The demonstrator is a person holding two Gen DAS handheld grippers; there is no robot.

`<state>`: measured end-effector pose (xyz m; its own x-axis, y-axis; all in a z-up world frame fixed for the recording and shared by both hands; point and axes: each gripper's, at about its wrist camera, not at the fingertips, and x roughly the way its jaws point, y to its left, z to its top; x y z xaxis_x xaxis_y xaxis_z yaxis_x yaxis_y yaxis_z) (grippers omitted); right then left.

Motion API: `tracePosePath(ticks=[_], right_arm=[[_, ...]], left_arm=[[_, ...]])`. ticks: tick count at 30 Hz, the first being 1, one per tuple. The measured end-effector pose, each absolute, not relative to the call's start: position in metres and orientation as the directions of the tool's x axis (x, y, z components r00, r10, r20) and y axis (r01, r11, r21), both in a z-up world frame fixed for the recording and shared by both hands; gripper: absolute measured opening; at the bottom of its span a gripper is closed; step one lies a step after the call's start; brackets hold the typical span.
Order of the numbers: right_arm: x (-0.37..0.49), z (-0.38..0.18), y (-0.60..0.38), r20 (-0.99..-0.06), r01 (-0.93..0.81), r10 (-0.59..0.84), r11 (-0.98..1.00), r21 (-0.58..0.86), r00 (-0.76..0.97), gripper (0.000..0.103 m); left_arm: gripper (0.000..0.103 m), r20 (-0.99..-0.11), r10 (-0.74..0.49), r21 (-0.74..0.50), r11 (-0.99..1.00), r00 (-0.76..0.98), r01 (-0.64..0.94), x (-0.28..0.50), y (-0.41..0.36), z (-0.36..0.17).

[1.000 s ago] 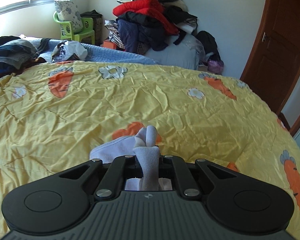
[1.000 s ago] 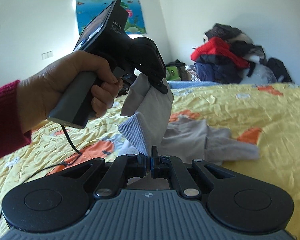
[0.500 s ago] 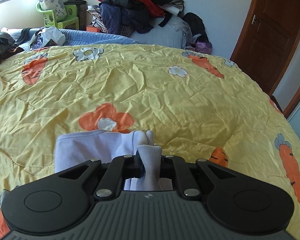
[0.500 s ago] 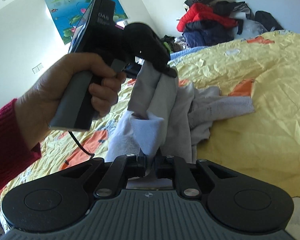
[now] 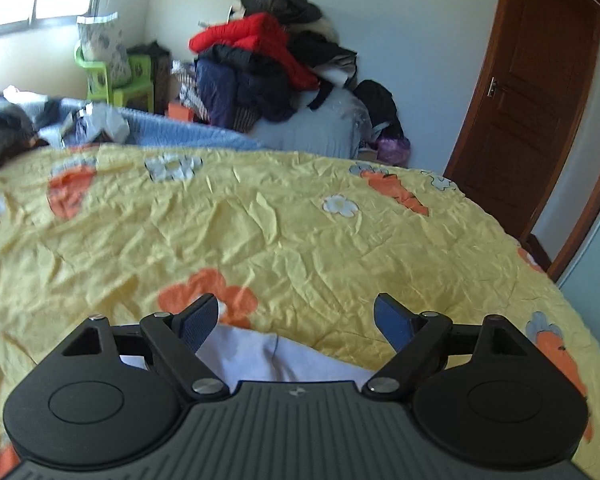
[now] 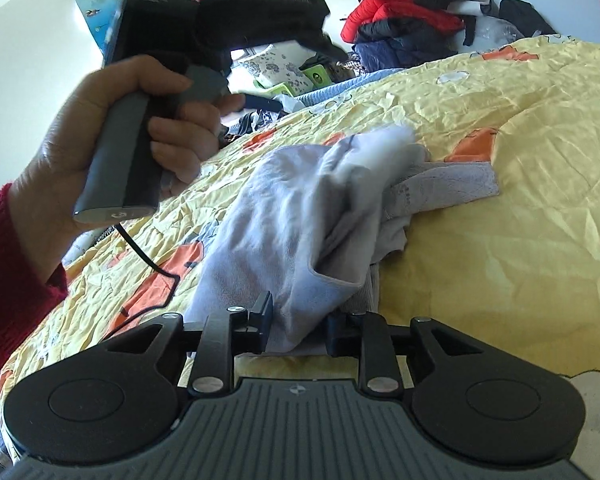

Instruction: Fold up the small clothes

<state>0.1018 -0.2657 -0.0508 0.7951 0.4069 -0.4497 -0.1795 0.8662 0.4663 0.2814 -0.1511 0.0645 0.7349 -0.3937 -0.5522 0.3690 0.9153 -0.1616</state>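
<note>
A small pale grey-lilac garment (image 6: 300, 216) lies bunched on the yellow carrot-print bedspread (image 6: 520, 128). In the left wrist view its white edge (image 5: 268, 356) shows just under the left gripper (image 5: 296, 320), whose jaws stand wide open and empty above it. The left gripper's body (image 6: 228, 20), held by a hand, hovers above the garment in the right wrist view. My right gripper (image 6: 298, 320) is open, its fingers on either side of the garment's near folded edge without pinching it.
A heap of clothes (image 5: 276, 60) is piled on a grey bundle against the far wall. A green chair (image 5: 116, 80) stands by the window, a wooden door (image 5: 532, 92) at right. A blue blanket (image 5: 188, 132) and dark clothes (image 5: 4, 128) lie at the bed's far edge.
Both grippers have opened and let go of the garment, which dropped onto the bedspread. The left gripper has lifted away above it.
</note>
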Motion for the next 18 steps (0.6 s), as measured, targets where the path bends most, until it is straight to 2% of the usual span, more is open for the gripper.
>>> tracePosePath(ticks=[5,11,18], right_arm=[[0.099,-0.053,-0.275,-0.452,-0.183,0.43,0.851,0.493,0.781,0.037],[0.087,-0.044,-0.29,-0.462,-0.175,0.422,0.856,0.487,0.78,0.037],[0.08,-0.019,-0.299,-0.424,-0.115,0.296,0.909,0.401,0.856,0.039]], left_arm=[[0.086,-0.55,-0.309,-0.087,0.945,0.776,0.315,0.264,-0.123,0.058],[0.086,-0.596,-0.246,-0.103,0.968,0.765,0.231,0.237,-0.072,0.03],[0.086,-0.65,-0.243,-0.173,0.97,0.72,0.172,0.203,-0.039,-0.001]])
